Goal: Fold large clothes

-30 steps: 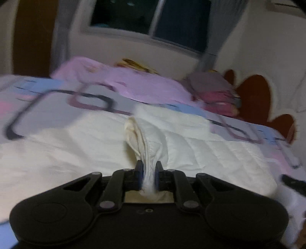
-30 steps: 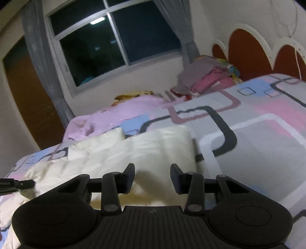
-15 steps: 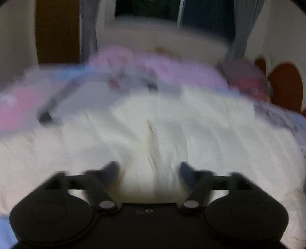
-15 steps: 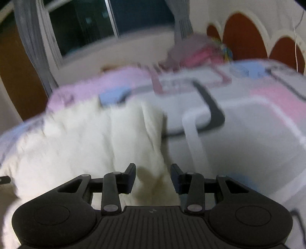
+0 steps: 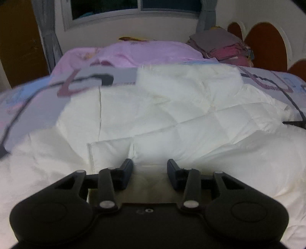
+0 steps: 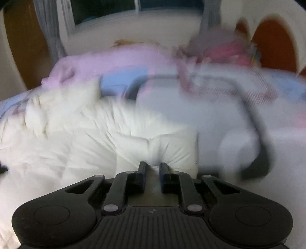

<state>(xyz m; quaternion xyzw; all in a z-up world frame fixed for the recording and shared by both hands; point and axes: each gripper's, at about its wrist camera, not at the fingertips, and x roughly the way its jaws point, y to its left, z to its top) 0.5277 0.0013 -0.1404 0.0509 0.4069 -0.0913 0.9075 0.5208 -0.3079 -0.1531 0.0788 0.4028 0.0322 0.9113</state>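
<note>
White quilted garment (image 5: 172, 118), puffy and large, lies spread across the bed (image 5: 34, 107), covering most of the near half of the patterned sheet. Part of it is doubled over: a folded flap with a stitched edge sits on top, its corner just ahead of the left gripper (image 5: 150, 168). Left gripper hovers low over that flap, fingers well apart, nothing between them; whether the tips touch the fabric cannot be told. Right gripper (image 6: 153, 169) is at a bunched corner of the same garment (image 6: 95, 138), on its right-hand edge where the white cloth meets bare sheet. Its fingers stand close together with only a narrow gap, and puckers in the cloth radiate from the spot between the tips, so it appears to be pinching a tuck of fabric; the view is motion-blurred, so the contact itself is not sharp. Beyond the garment, a lilac blanket (image 5: 133, 53) lies crumpled across the far side of the bed. To its right, near the scalloped brown headboard (image 5: 265, 42), a stack of folded clothes (image 5: 221, 46) in grey and pink. A dark window (image 5: 133, 7) with grey curtains on the far wall. A black cable (image 5: 286, 92) trails over the sheet at right.
</note>
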